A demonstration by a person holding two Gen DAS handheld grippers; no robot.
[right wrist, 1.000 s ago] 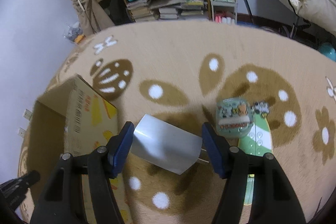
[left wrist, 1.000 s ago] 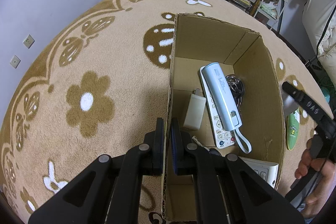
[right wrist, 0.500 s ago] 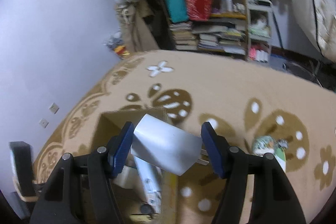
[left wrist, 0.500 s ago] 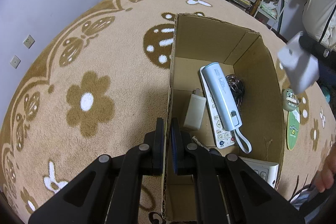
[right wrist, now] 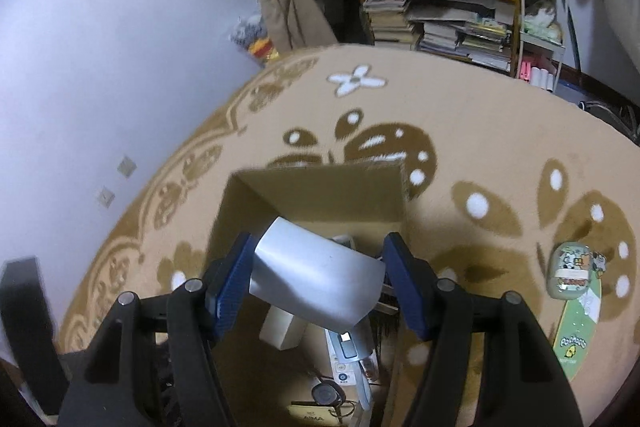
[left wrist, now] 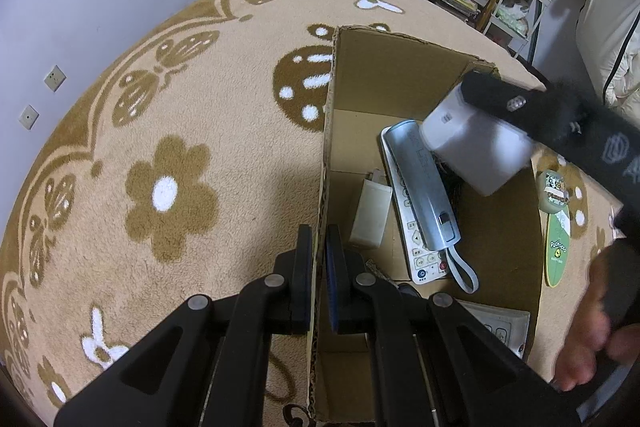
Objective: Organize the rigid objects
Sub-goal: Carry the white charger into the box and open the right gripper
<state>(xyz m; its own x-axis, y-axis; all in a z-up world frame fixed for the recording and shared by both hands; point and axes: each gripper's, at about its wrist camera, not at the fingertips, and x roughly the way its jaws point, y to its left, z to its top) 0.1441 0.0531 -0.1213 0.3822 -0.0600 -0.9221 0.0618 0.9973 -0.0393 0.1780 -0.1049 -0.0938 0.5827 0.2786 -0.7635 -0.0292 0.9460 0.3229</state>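
Since a second ago our right claw (right wrist: 318, 285) has carried the white block (right wrist: 316, 283) from above the carpet (left wrist: 160, 131), beside the small round-cornered case (right wrist: 570, 273), across to a spot over the open cardboard box (left wrist: 404, 67); our left claw (left wrist: 319, 267) has not shifted. We grip the white block between the two blue pads (right wrist: 232, 283) of the right claw, one pad on its left end and the other on its right end, with the block tilted so its far-left corner sits highest. In the left wrist view the block hangs over the box at about two o'clock from the left claw, just above the far end of the light blue handset (left wrist: 426, 183), without touching it as far as we can tell. That handset lies on a white remote (left wrist: 416, 247) on the box floor, with a cream adapter (left wrist: 370, 213) just beside them at nine o'clock. Our left claw is clenched on the box's near-left wall, one finger outside and one inside. On the carpet at three o'clock of the box, the small case rests on the far end of a green oval card (right wrist: 576, 331). A hand (left wrist: 592, 339) shows blurred at the lower right of the left wrist view.
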